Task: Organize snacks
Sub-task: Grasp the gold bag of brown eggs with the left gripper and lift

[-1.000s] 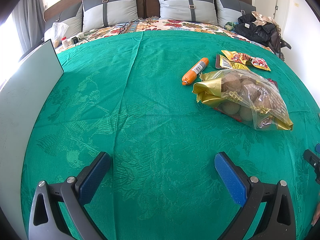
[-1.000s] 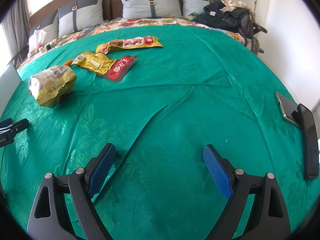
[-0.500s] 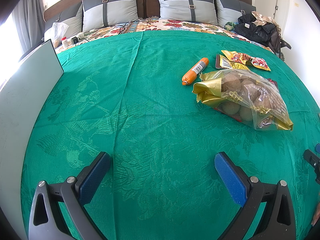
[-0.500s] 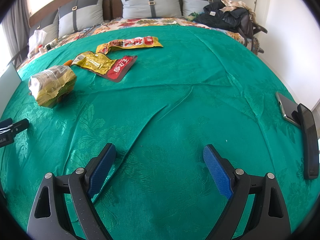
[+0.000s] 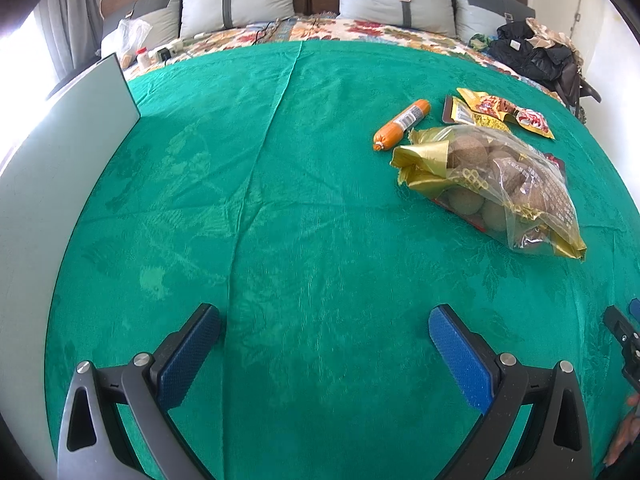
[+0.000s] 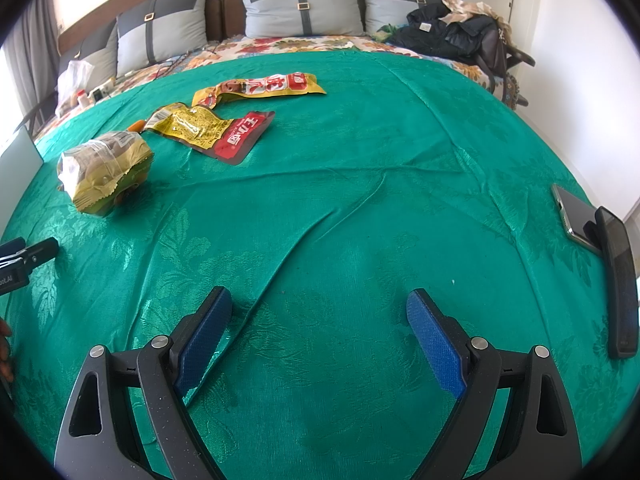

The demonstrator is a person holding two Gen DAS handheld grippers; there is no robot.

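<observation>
On the green bedspread lie a clear-and-gold bag of round pastries (image 5: pixel 500 188) (image 6: pixel 102 170), an orange sausage stick (image 5: pixel 402 124), a yellow-and-red flat packet (image 6: pixel 216 130) and a second yellow-red packet (image 6: pixel 260 86) (image 5: pixel 508 114) farther back. My left gripper (image 5: pixel 324 320) is open and empty, low over the cloth, left of and nearer than the pastry bag. My right gripper (image 6: pixel 319 304) is open and empty over bare cloth, well right of and nearer than the snacks.
A white board (image 5: pixel 52 184) stands along the left edge. Two phones (image 6: pixel 600 248) lie at the right edge of the bed. Pillows (image 6: pixel 304 4) line the headboard, dark clothes (image 6: pixel 452 32) lie at the back right, small items (image 5: pixel 140 50) at the back left.
</observation>
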